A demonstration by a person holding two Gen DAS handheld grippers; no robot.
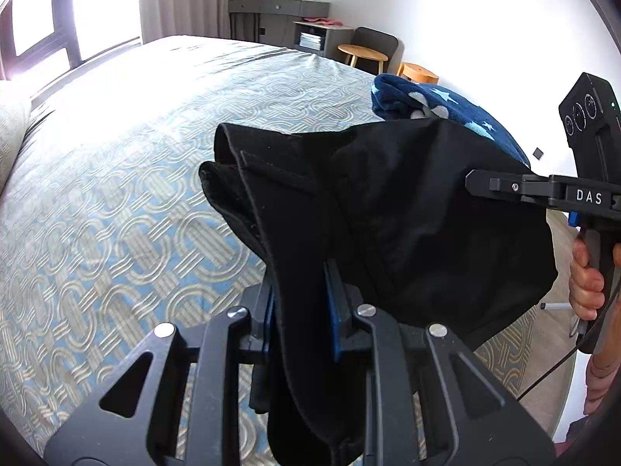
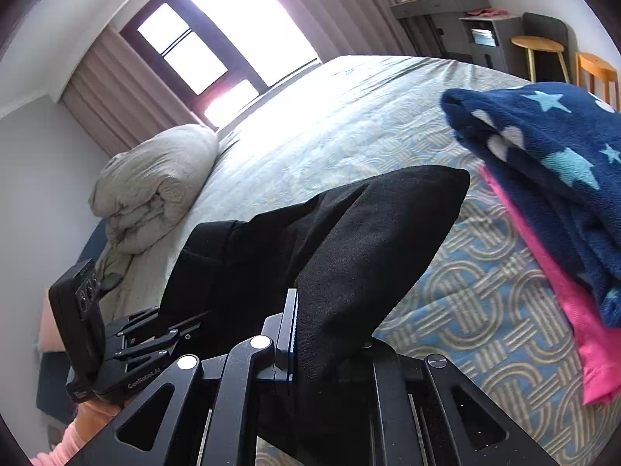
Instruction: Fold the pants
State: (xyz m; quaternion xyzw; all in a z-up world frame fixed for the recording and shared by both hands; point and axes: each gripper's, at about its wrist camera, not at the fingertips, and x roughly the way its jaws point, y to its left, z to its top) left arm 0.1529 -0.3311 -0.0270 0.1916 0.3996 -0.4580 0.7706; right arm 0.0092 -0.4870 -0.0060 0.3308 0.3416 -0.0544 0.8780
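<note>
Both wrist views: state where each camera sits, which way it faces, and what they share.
Left wrist: sits on the left gripper, facing along its fingers across the bed toward the far wall; shows the black pants clamped, the right gripper and the person's right hand.
Right wrist: sits on the right gripper, facing across the bed toward the window; shows the left gripper.
Shared: pants, bed, star-print blanket.
</note>
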